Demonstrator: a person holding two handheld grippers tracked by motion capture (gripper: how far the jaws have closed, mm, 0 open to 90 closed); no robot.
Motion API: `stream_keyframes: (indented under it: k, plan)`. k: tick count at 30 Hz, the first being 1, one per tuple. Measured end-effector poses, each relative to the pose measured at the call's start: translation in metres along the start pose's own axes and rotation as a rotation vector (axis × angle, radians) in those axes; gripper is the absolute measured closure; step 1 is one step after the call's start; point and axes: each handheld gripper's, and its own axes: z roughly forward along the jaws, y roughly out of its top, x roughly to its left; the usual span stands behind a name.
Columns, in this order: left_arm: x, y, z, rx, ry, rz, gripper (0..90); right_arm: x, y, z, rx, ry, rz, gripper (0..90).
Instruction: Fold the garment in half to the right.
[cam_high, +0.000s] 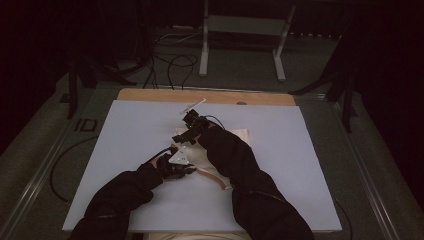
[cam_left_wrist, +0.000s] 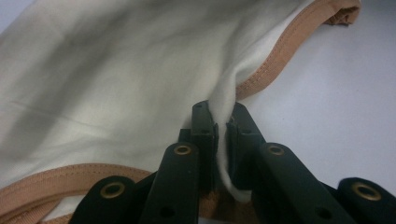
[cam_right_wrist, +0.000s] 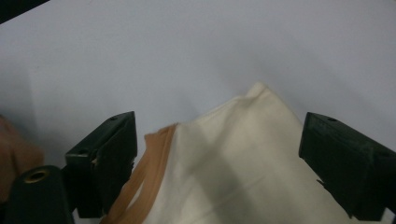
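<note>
On the pale blue table top (cam_high: 125, 150) lies a cream cloth bag (cam_left_wrist: 116, 84) with tan trim, its near edge already pinched tight by the left gripper (cam_left_wrist: 222, 126), while the right gripper (cam_right_wrist: 217, 154) hangs wide open astride the far corner, so that second grab and any lifting seem left.

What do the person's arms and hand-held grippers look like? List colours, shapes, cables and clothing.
Both arms wear black padded sleeves. The left hand-held gripper and right hand-held gripper are black, each topped by a pale grey three-cornered plate. A thin black cable trails from the right one. The jaw linkages carry brass-coloured rivets; the fingers are blocky.
</note>
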Motion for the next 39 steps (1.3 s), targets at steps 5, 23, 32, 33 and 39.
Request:
stream_keyframes:
  k: [5,23,32,33,39]
  plan:
    - [0.000,0.000,0.000,-0.003,-0.003,-0.005,83.9,-0.003,0.010,0.010,0.008,-0.002,0.008,13.0]
    - [0.003,-0.003,-0.001,-0.015,-0.019,0.000,84.4,-0.022,0.020,0.040,0.077,-0.071,0.041,38.0]
    - [0.003,-0.003,-0.001,-0.016,-0.017,0.004,84.4,-0.014,0.023,0.052,0.136,-0.101,-0.033,52.2]
    - [0.003,-0.003,-0.001,-0.016,-0.018,0.002,84.4,-0.012,0.023,0.053,0.148,-0.117,-0.058,57.5]
    - [0.004,-0.004,0.000,-0.024,-0.024,0.000,84.4,-0.014,0.023,0.052,0.160,-0.150,-0.078,75.1]
